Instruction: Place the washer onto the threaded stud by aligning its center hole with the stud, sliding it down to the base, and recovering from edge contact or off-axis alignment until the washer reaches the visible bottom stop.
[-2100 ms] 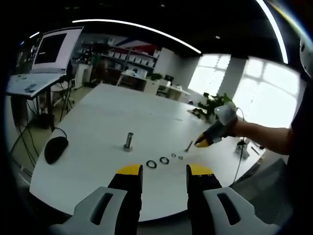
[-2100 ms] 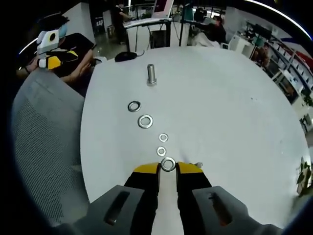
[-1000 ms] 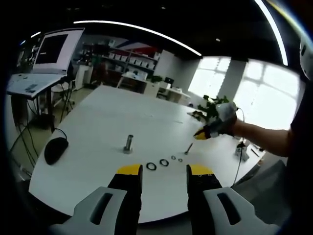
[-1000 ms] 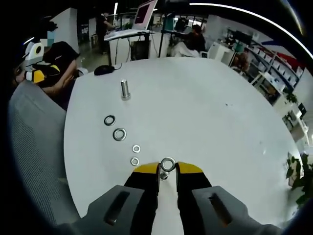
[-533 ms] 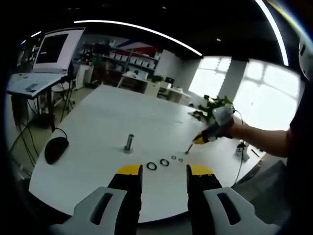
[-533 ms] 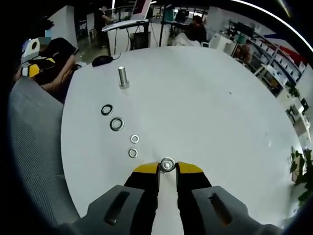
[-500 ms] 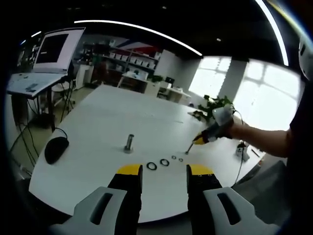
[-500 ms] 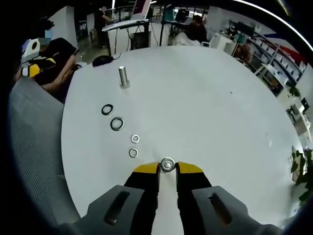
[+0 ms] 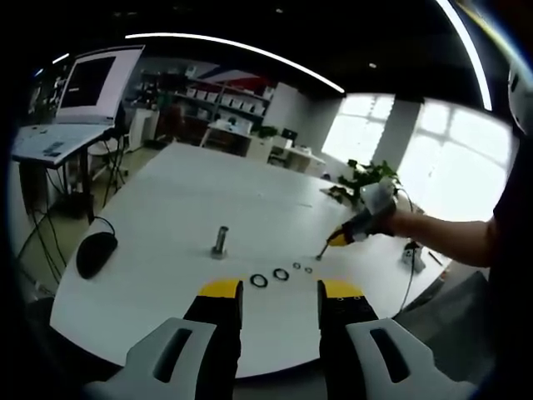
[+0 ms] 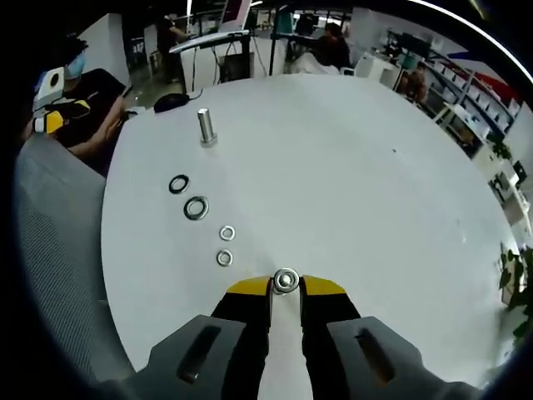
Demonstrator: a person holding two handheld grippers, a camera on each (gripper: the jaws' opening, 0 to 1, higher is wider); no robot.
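Note:
A silver threaded stud (image 9: 220,241) stands upright on the white table (image 9: 166,208); in the right gripper view the stud (image 10: 205,127) is far ahead to the left. My right gripper (image 10: 286,287) is shut on a silver washer (image 10: 286,280), held above the table. Several loose washers lie in a row between it and the stud, the nearest one (image 10: 224,258) just left of my jaws. In the left gripper view the right gripper (image 9: 335,242) hovers past that row of washers (image 9: 281,274). My left gripper (image 9: 280,292) is open, holding nothing, at the table's near edge.
A black mouse (image 9: 95,254) lies on the table's left side. A monitor on a stand (image 9: 87,83) is beyond it. A grey chair back (image 10: 58,250) borders the table, and a person (image 10: 92,100) sits there. A cable and a small object (image 9: 411,254) lie at the right edge.
The right gripper, still holding the washer, has dropped lower and shifted slightly toward the washer row. The left gripper and the things on the table have not moved.

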